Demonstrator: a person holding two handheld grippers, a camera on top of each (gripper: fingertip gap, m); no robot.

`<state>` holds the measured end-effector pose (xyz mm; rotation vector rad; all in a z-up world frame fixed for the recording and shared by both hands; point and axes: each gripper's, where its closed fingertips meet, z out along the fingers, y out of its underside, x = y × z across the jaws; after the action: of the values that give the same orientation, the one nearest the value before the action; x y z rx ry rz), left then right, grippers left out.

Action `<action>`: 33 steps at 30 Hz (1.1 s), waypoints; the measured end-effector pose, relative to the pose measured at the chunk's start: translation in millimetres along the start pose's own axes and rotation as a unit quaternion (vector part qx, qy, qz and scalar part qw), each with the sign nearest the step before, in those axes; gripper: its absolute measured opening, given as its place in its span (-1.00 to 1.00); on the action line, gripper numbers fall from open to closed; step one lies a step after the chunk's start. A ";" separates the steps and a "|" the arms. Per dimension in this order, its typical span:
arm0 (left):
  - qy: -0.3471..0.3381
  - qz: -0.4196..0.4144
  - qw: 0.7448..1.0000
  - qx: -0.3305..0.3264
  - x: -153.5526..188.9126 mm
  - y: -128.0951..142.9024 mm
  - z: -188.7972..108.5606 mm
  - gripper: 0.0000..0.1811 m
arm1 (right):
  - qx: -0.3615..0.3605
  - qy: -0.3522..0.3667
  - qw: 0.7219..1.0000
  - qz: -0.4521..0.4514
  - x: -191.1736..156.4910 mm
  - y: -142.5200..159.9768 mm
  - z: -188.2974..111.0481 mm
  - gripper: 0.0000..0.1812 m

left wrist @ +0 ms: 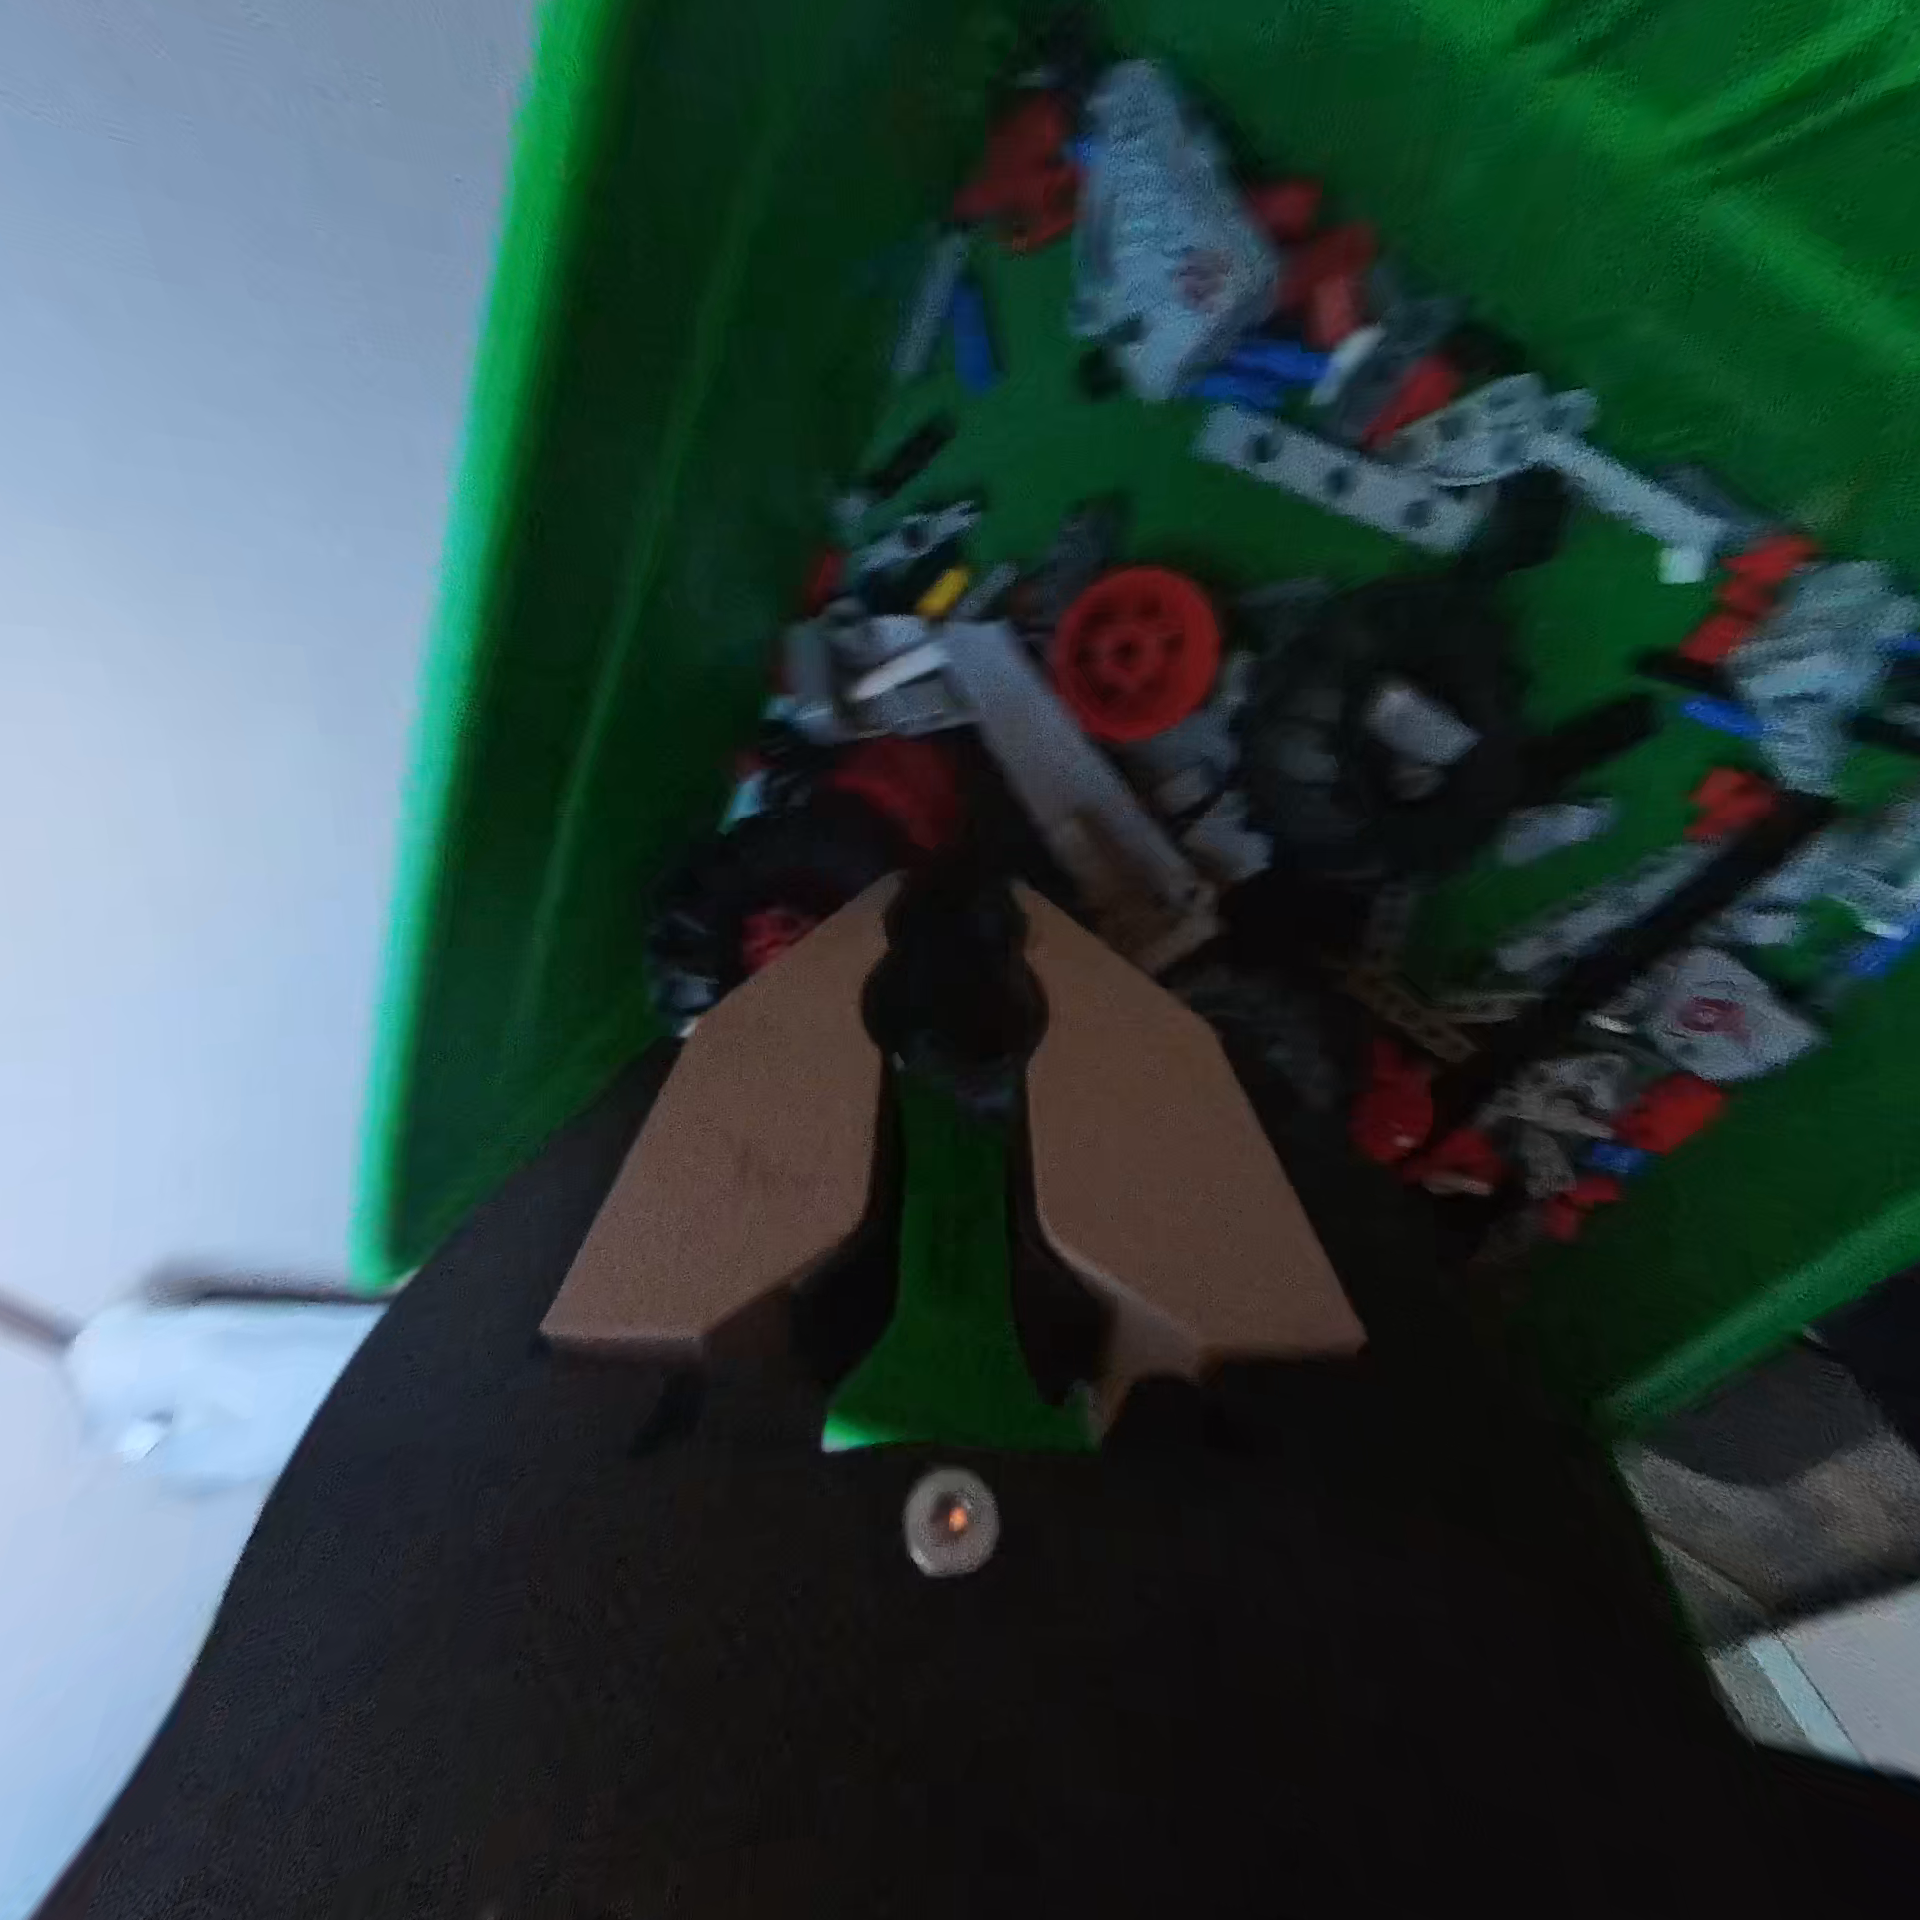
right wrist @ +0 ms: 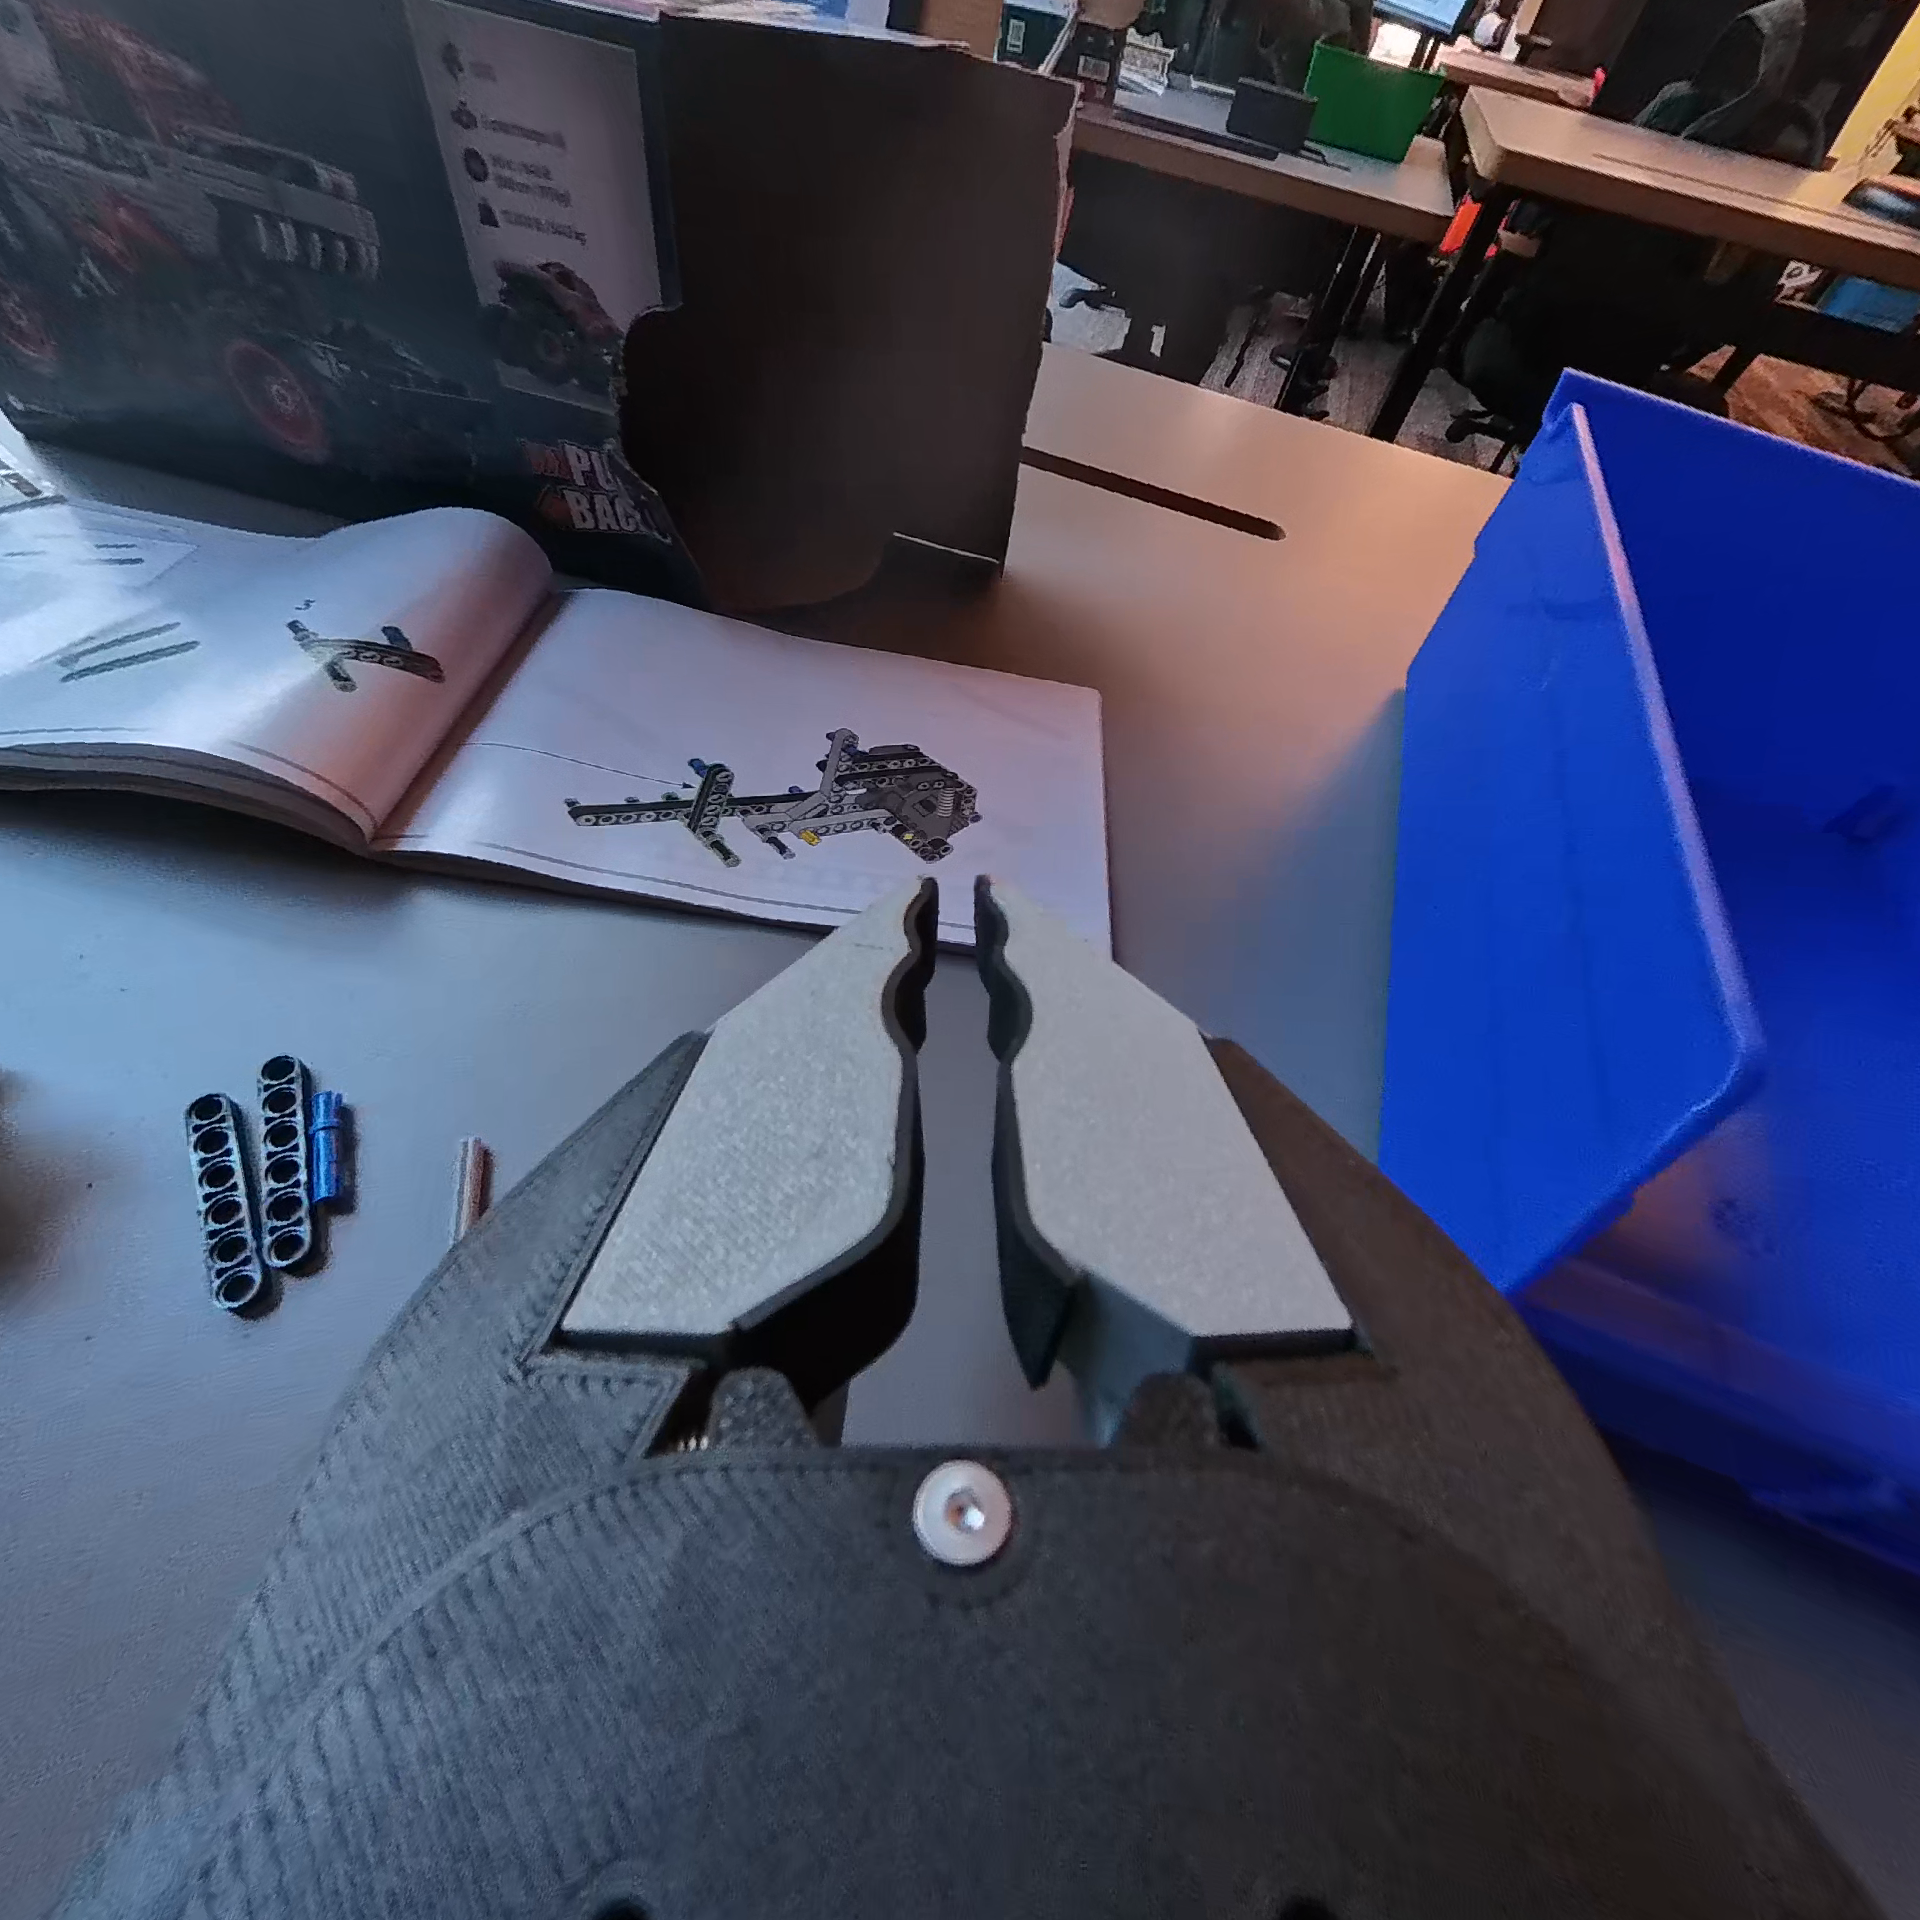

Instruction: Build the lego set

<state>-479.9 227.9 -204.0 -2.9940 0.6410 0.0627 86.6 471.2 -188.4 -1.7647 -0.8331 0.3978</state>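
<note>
The left gripper [left wrist: 951,904] pinches a blurry black piece [left wrist: 951,977] over the green plastic bin [left wrist: 665,520] of loose bricks. The right gripper [right wrist: 956,894], fingers a little apart, holds nothing beside the open paper booklet [right wrist: 790,707]

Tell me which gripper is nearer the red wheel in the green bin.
Left. The left gripper reaches into the green bin, just short of the red wheel. The right gripper hovers by the manual.

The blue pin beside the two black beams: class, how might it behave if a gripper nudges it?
The blue pin looks cylindrical, so it would probably roll. It seems small and likely light. Lying against a beam, it may be blocked that way.
</note>
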 end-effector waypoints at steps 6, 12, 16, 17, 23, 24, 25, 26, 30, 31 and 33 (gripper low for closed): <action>0.102 -0.014 0.994 0.034 30.6 -34.8 13.4 -0.77 | 0.005 -0.006 1.000 0.000 -2.6 -1.2 -1.7 -0.97; -0.067 0.041 0.996 0.046 -16.7 -54.6 13.4 -0.86 | 0.004 -0.010 1.000 -0.008 -5.6 -1.2 -1.7 -0.98; -0.063 0.053 0.996 0.036 -9.6 -56.3 19.0 -0.73 | 0.003 -0.012 1.000 -0.015 -7.5 -1.2 -1.6 -1.00; -0.050 0.053 0.996 0.047 -2.8 -60.0 18.8 -0.74 | 0.002 -0.012 1.000 -0.016 -7.9 -1.2 -1.5 -1.00; -0.066 0.029 0.984 0.161 5.4 -79.4 -26.6 -0.75 | 0.004 -0.012 1.000 -0.016 -8.3 -1.5 -2.4 -1.00; -0.081 0.025 0.976 0.199 5.1 -82.4 -41.5 -0.75 | 0.005 -0.012 1.000 -0.016 -8.6 -1.9 -3.0 -1.00; -0.087 0.019 0.969 0.230 7.0 -82.5 -54.4 -0.75 | 0.007 -0.011 1.000 -0.017 -8.4 -2.5 -3.5 -1.00; -0.089 0.013 0.965 0.247 9.3 -80.5 -64.4 -0.73 | 0.009 -0.009 1.000 -0.017 -8.0 -3.3 -3.8 -1.00; -0.111 -0.010 0.953 0.283 7.5 -70.4 -89.3 -0.64 | 0.009 -0.008 1.000 -0.016 -7.0 -3.6 -2.2 -0.99; -0.113 -0.012 0.950 0.292 6.6 -69.4 -93.3 -0.63 | 0.008 -0.008 1.000 -0.016 -6.8 -3.2 -1.8 -0.99; -0.103 -0.011 0.955 0.278 6.5 -62.4 -91.0 -0.63 | 0.006 -0.005 1.000 -0.018 -5.9 -2.9 -1.1 -0.99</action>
<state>-446.2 274.1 -109.5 -2.4114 0.4992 0.1602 82.2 466.8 -186.1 -1.7349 -0.8669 0.3884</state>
